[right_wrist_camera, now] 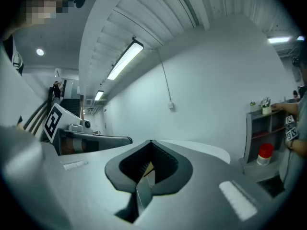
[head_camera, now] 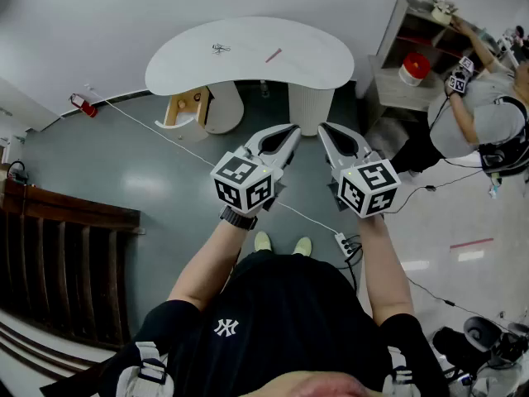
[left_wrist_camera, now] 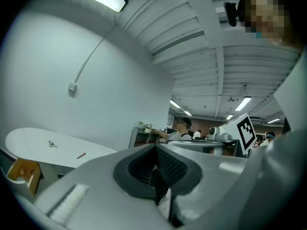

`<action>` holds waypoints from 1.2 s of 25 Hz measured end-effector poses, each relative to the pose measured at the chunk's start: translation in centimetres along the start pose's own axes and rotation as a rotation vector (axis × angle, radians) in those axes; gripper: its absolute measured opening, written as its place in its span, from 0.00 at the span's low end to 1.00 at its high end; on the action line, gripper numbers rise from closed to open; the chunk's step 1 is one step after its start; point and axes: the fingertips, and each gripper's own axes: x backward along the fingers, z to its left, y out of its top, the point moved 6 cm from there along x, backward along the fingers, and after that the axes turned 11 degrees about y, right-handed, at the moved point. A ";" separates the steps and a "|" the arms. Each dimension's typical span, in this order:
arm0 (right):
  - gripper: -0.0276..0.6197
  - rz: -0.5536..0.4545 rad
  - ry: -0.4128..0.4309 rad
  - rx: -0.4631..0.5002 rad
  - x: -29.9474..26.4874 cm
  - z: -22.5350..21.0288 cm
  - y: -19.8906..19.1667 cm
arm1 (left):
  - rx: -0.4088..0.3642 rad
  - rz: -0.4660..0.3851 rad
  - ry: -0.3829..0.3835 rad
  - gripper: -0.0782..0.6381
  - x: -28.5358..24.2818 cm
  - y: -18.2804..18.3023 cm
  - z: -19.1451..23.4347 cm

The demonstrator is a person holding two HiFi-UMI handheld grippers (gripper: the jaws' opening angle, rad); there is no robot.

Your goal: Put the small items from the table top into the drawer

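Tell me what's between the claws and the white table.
Only bare floor, as the head view shows. The left claw and right claw hang in the air short of the table.

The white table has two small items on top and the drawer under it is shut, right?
No: the head view shows the drawer pulled out, its wooden inside in sight. The white table does carry two small items, a dark item and a red stick.
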 end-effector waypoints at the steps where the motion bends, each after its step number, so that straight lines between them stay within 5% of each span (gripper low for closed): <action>1: 0.08 0.001 0.000 0.002 0.1 0.0 0.0 | 0.000 -0.001 0.001 0.11 0.0 0.0 -0.1; 14: 0.08 0.000 0.018 -0.020 0.9 -0.9 -0.2 | 0.005 -0.002 0.019 0.11 -0.9 0.0 -1.0; 30: 0.08 -0.035 0.048 -0.107 -0.2 -2.5 -2.0 | 0.020 0.017 0.140 0.11 -0.2 -1.4 1.6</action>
